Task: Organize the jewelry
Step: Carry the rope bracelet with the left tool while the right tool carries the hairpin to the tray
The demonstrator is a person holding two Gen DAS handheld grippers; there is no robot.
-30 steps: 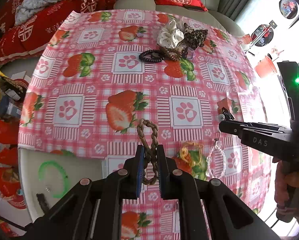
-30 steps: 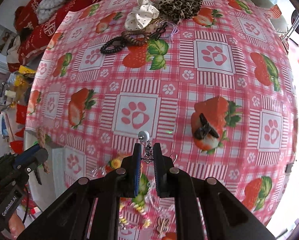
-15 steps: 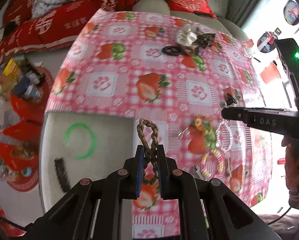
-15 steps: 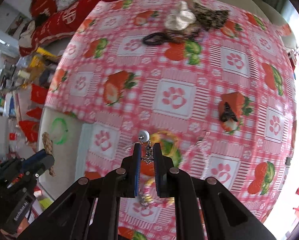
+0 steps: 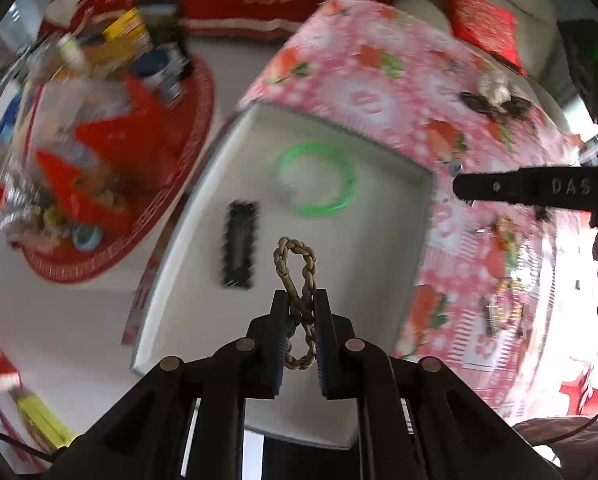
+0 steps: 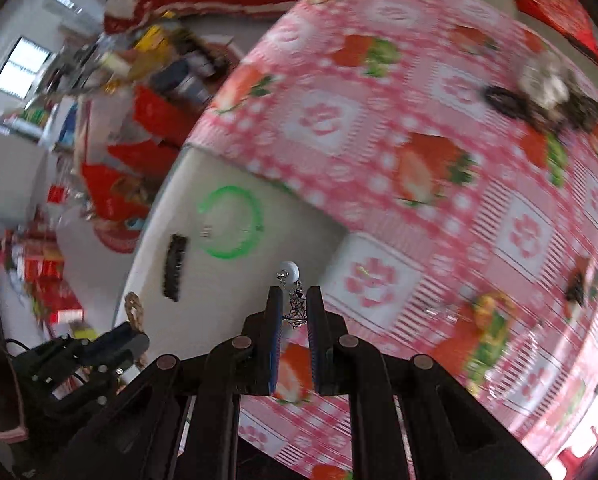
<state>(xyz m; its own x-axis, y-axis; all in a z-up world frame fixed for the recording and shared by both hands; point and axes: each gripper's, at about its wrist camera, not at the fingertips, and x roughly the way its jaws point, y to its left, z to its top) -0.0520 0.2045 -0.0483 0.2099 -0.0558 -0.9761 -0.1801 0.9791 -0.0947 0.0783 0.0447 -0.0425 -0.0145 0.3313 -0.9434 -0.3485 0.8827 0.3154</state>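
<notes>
My left gripper (image 5: 301, 300) is shut on a brown braided bracelet (image 5: 295, 252) that loops up from between its pads. It hangs over a white tray (image 5: 203, 240) holding a green bangle (image 5: 319, 180) and a black hair clip (image 5: 241, 244). My right gripper (image 6: 295, 300) is shut on a silver earring with a white pearl (image 6: 289, 270), above the tray's (image 6: 227, 300) edge beside the tablecloth. The right wrist view shows the left gripper (image 6: 133, 334) at lower left, with the green bangle (image 6: 231, 226) and black clip (image 6: 175, 266) beyond. The picture is blurred by motion.
A pink strawberry tablecloth (image 6: 419, 120) covers the table to the right of the tray. Scrunchies and hair ties (image 6: 547, 92) lie at its far side, bead bracelets (image 6: 487, 312) and a small dark clip (image 6: 577, 288) nearer. Red cushions and floor clutter (image 5: 99, 160) lie left of the tray.
Both grippers have swept left from above the tablecloth to over the white tray, rolling as they went. Each keeps its piece of jewelry in its grip.
</notes>
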